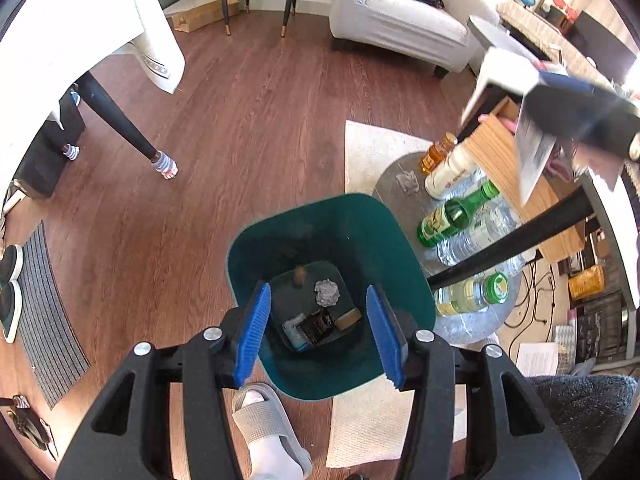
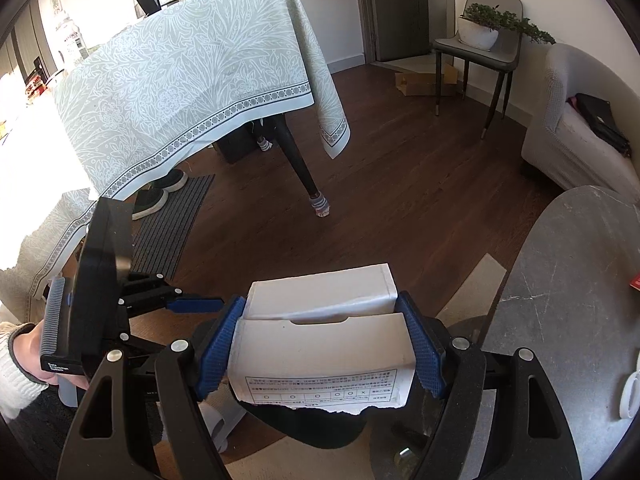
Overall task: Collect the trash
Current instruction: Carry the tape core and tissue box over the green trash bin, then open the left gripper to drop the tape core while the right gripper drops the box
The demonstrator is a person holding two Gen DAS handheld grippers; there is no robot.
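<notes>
Left wrist view: the left gripper (image 1: 320, 330) hangs with jaws apart over the teal bin (image 1: 394, 236) — crumpled paper (image 1: 327, 292) lies inside.

Right wrist view: the right gripper (image 2: 324, 344) clamps a white box (image 2: 324, 340), long axis running left-right between the pads, torn end nearest.

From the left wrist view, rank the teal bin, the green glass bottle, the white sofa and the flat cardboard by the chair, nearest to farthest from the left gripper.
1. Teal bin, right below the open left gripper.
2. Green glass bottle, to the right on the round table.
3. White sofa, far across the floor, upper right.
4. Flat cardboard, far upper left; too close to call against the sofa.
</notes>
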